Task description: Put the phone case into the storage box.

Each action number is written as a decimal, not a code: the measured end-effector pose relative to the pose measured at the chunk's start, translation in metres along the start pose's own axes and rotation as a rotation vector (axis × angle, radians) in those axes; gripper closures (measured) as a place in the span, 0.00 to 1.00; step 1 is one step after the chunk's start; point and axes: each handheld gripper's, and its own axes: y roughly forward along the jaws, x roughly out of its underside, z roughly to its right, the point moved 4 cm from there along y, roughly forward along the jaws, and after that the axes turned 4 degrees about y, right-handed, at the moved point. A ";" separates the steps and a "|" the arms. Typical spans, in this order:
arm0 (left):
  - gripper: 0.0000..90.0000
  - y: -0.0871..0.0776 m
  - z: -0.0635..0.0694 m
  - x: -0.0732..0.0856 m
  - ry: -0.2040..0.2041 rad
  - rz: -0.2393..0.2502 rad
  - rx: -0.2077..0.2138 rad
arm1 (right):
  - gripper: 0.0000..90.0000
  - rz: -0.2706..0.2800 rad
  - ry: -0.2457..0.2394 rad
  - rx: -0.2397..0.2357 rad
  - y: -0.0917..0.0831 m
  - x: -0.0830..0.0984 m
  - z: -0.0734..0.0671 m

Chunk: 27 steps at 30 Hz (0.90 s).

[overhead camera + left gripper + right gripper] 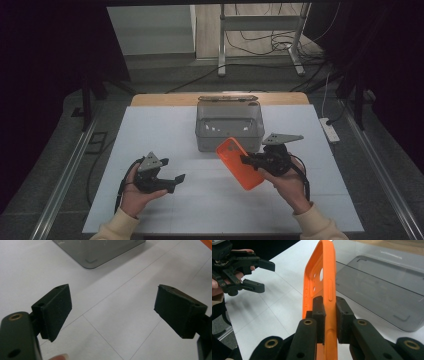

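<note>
Right gripper: jaws clamped on the edge of an orange soft-plastic phone case, held above the white table. Beyond it, clear grey plastic box. Left gripper: jaws apart, empty.

The high view is dim and a little grainy, with very dark corners; only the white table is bright. In the left gripper view the light is soft and even, and the near parts of the jaws are blurred. In the right gripper view the orange phone case between the jaws is sharp; the nearest jaw parts are soft.
</note>
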 end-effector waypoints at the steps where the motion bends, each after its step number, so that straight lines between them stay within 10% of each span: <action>1: 0.16 0.000 0.000 0.000 0.000 0.000 0.001 | 0.89 0.001 0.000 0.000 0.000 0.000 0.000; 27: 0.16 0.003 0.002 0.001 0.013 -0.013 0.010 | 0.89 0.017 -0.006 0.043 -0.005 -0.007 0.000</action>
